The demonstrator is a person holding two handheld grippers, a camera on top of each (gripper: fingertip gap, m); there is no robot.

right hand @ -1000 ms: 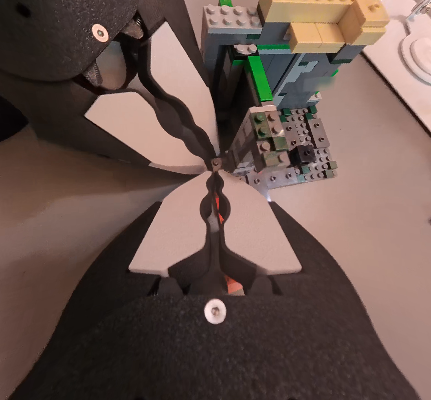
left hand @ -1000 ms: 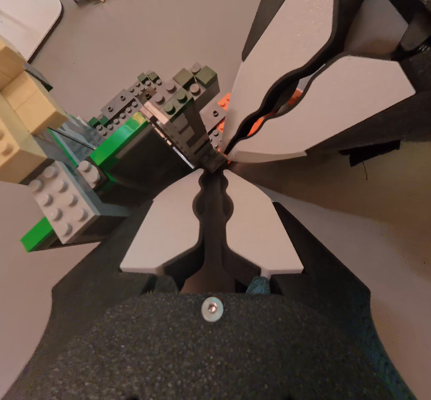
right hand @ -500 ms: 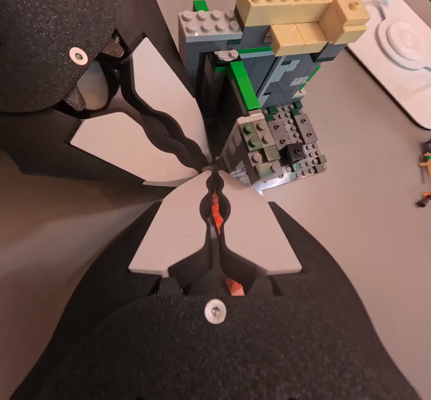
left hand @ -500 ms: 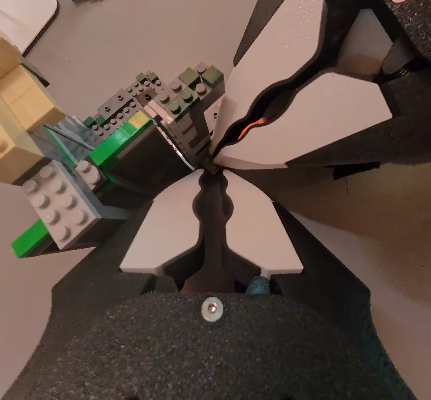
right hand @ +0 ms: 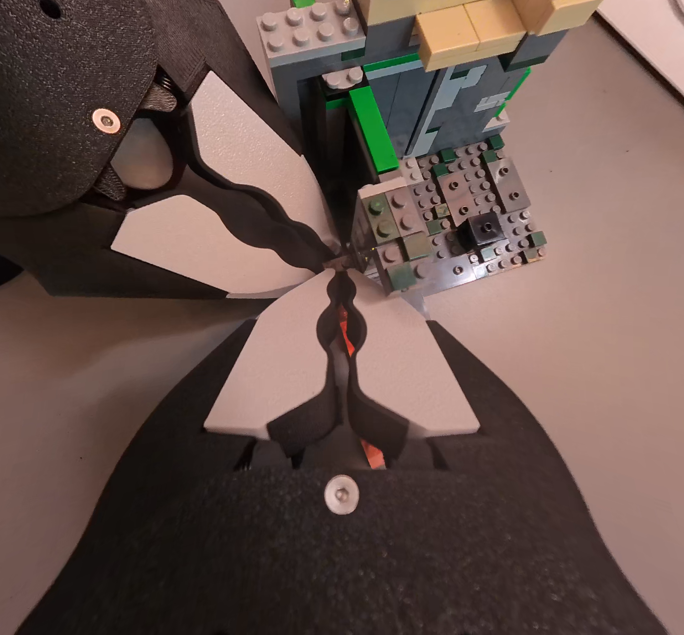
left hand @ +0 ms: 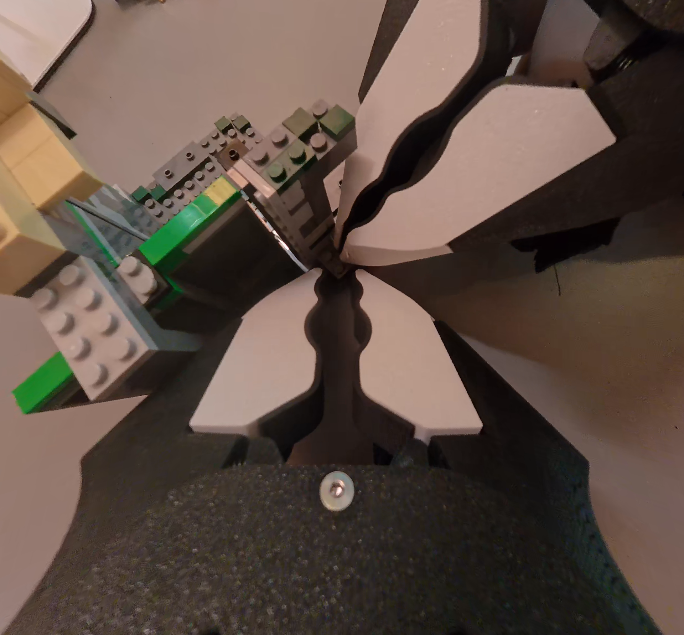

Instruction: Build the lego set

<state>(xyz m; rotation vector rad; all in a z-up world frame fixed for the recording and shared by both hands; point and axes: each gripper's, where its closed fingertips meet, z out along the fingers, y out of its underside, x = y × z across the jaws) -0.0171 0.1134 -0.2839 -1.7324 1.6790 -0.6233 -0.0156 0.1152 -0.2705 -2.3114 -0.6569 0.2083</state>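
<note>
We have the left tool (left hand: 338,273) pinched on a small dark piece (left hand: 337,267) at the foot of the lego model (right hand: 425,117), which stands on the bench (right hand: 555,358). Our right tool (right hand: 342,276), tips together on an orange piece (right hand: 348,339), meets it there. The model is stiff but snaps apart, so we'd grip low and press gently.

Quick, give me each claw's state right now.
Left claw: closed, tips pinching a small dark piece at the corner of the lego build.
Right claw: closed, with an orange piece between its fingers.
</note>
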